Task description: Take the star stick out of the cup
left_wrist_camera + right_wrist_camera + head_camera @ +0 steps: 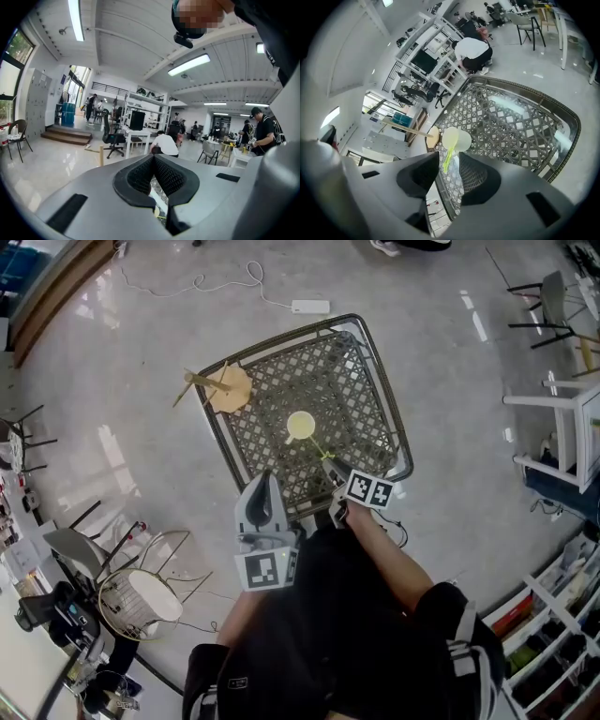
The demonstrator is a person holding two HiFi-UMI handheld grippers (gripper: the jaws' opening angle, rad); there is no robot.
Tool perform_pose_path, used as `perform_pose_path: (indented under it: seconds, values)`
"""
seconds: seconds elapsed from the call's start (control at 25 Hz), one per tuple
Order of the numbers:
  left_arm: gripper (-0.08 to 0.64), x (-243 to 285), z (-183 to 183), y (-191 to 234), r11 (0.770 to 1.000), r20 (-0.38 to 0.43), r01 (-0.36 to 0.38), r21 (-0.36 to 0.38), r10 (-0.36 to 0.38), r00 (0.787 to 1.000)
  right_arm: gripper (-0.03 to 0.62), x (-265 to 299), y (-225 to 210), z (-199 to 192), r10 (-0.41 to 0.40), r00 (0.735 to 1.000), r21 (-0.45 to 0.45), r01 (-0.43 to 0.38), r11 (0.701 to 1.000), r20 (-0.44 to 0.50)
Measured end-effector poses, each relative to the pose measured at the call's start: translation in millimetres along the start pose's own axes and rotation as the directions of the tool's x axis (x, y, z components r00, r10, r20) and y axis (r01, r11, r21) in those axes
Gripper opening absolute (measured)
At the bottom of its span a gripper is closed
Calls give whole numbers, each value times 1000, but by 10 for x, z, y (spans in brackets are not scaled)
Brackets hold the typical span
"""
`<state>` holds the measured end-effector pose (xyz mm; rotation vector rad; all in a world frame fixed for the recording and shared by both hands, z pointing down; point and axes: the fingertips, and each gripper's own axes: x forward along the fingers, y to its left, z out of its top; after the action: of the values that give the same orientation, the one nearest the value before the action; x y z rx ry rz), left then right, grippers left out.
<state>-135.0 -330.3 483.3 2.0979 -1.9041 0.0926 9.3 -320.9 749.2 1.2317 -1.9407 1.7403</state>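
Note:
A pale yellow cup (301,426) stands near the middle of the metal lattice table (375,371). A yellow-green stick (322,452) leans out of it toward me; I cannot make out its star. My right gripper (330,469) is at the stick's near end. In the right gripper view the stick (447,158) runs from the cup (458,139) into the gap of the right gripper (449,155), whose jaws stand open with space on both sides of it. My left gripper (266,480) hovers over the table's near edge, left of the stick, with the tips of the left gripper (153,158) together and nothing held.
A round wooden stand (228,387) with a rod sits at the table's far left corner. A white power strip (310,307) and cable lie on the floor beyond. A wire chair (141,601) stands at the lower left and a white frame (562,427) at the right. People sit and stand farther off.

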Motion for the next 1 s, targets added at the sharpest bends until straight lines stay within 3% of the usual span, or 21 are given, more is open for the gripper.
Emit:
perform_pose_path:
  seconds: [0.16,0.28,0.72,0.88,1.0]
  values:
    - [15,-6,-60,47,999,-2,1,39,-1,1000,55,44,-9,20,-3,1000,14,3,1000,-3]
    - [15,-26,-55,88,1000,-1,-7,22,7,1000,31,66,12,16,-11,1000,13,11,1000,0]
    - [15,-314,-13,93,1000,28,-19,9,19,999,23,-108,8,-27,-39,998,-13,40,999,44]
    - [15,-552,-52,130,999,52,-1,50,-1,999,21,-216,10,-147,-47,996,-21,49,999,79]
    - [15,-757,-60,135,1000,71,4,30,-6,997,21,-332,11,-269,-52,993,-23,55,998,108]
